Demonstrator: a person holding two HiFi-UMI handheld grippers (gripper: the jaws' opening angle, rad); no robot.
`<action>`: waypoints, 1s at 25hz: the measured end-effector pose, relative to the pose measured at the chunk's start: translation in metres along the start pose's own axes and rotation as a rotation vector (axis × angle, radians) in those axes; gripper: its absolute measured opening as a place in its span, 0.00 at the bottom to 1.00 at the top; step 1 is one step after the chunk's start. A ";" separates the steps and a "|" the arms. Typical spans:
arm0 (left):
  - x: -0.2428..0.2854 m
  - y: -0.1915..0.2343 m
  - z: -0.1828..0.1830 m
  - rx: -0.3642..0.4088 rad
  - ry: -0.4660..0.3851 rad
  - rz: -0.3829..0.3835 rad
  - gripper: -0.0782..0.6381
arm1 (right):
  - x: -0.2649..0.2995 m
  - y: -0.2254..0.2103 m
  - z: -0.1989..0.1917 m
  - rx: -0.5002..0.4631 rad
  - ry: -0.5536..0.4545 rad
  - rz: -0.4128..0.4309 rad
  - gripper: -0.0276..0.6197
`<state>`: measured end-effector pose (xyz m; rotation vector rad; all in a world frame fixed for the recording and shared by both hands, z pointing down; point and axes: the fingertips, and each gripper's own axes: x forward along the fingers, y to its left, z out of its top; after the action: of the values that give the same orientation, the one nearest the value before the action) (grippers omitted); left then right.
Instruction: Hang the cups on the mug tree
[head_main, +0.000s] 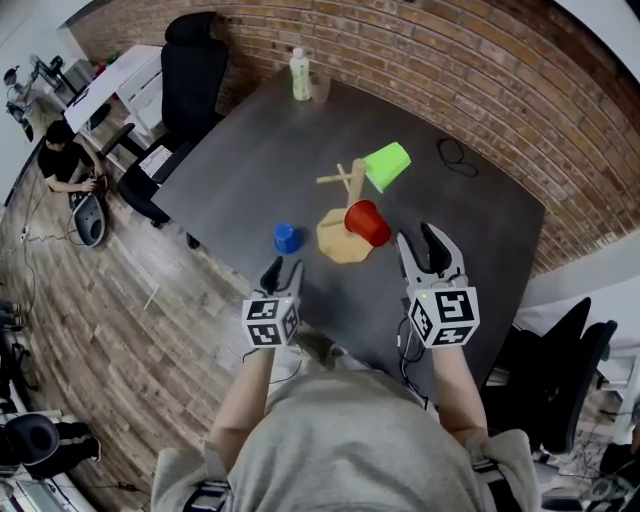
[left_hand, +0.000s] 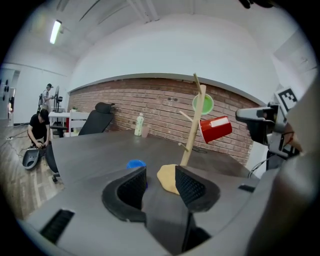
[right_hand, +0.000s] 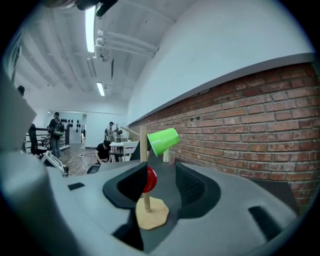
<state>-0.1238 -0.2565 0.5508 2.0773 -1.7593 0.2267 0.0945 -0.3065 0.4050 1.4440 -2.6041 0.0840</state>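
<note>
A wooden mug tree stands mid-table. A green cup hangs from an upper peg and a red cup from a lower peg on the right. A blue cup sits on the table left of the base. My left gripper is open and empty just short of the blue cup. My right gripper is open and empty, a little to the right of the red cup. In the right gripper view the red cup and the tree base show beyond the jaws, untouched.
A bottle with a small cup beside it stands at the table's far end. A black cable lies at the far right. A black office chair is at the far left corner, and a person crouches on the floor beyond.
</note>
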 end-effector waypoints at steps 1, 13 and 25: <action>0.003 0.003 0.000 -0.002 0.003 0.003 0.33 | -0.002 0.001 -0.006 0.010 0.006 -0.003 0.32; 0.046 0.042 -0.011 -0.002 0.061 0.032 0.40 | -0.005 0.010 -0.079 0.051 0.096 -0.075 0.16; 0.083 0.060 -0.026 0.020 0.137 0.012 0.45 | 0.013 0.031 -0.123 0.064 0.205 -0.038 0.05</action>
<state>-0.1624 -0.3283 0.6178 2.0147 -1.6949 0.3817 0.0752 -0.2854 0.5291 1.4224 -2.4283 0.2971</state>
